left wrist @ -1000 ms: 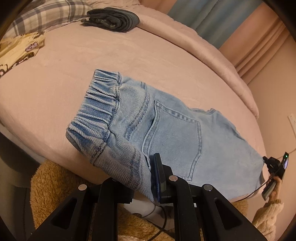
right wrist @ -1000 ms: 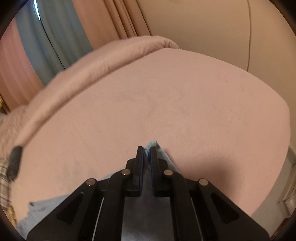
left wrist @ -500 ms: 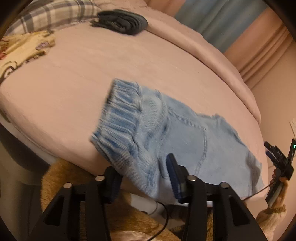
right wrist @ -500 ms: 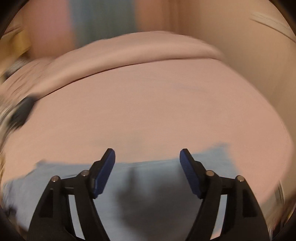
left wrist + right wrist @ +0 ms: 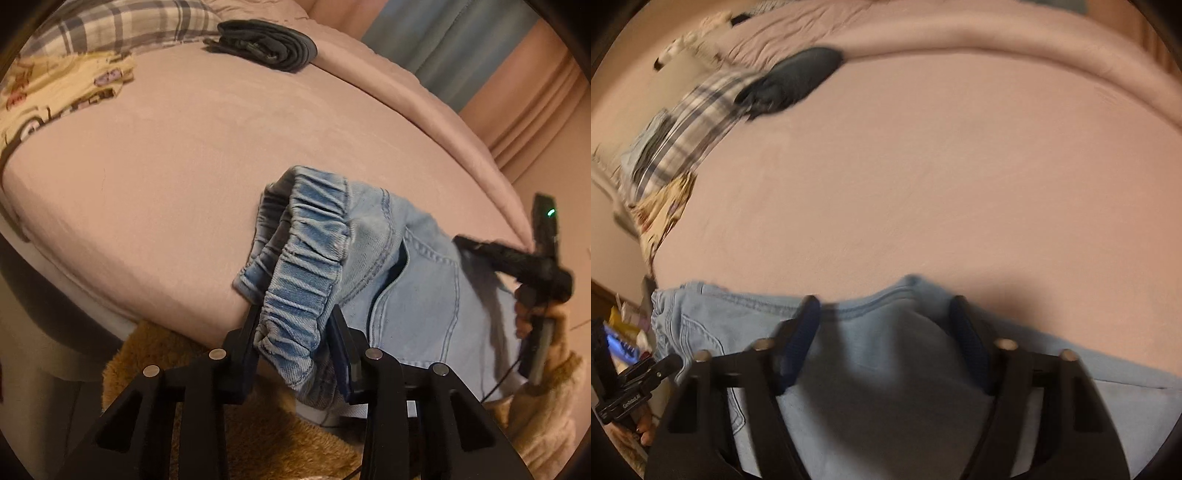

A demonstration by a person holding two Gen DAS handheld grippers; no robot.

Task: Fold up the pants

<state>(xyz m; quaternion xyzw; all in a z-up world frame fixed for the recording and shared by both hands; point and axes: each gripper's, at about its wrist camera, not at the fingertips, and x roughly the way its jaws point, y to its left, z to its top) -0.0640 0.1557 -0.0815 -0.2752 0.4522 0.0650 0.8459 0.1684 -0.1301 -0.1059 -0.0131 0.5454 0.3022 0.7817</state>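
Pants (image 5: 413, 295): one pair of light-blue denim, lying near the front edge of the bed, back pocket up, elastic waistband bunched and lifted at the left end.
Waistband (image 5: 303, 280): one gathered band, its front end between the fingers of the left gripper; the rest arches up off the sheet.
Left gripper (image 5: 295, 332): one, black with two blue-padded fingers, pointing steeply down at the bed edge. Its jaws have just been closing and now stand narrow, both pads against the bunched waistband, so it holds the denim.
Right gripper (image 5: 886, 339): one, seen blurred in its own view, over the far edge of the pants. Its jaws have just been closing; they stand partly apart, with flat denim below and between the pads. Whether the pads press on the cloth cannot be told.
Right gripper, from the left wrist view (image 5: 517, 266): black body with one green light, held by one hand (image 5: 528, 314) in a fuzzy tan sleeve, at the right end of the pants.
Bed (image 5: 184, 166): one, covered in a pink sheet, with a pink blanket rolled along its far side.
Dark garment (image 5: 266, 44): one folded grey-black bundle at the far end of the bed.
Plaid cloth (image 5: 122, 26): one, beside the dark garment.
Printed cloth (image 5: 55, 92): one, cream with pictures, at the left edge.
Rug (image 5: 155, 365): one, shaggy tan, below the bed edge.
Curtains (image 5: 461, 48): blue and pink panels behind the bed.
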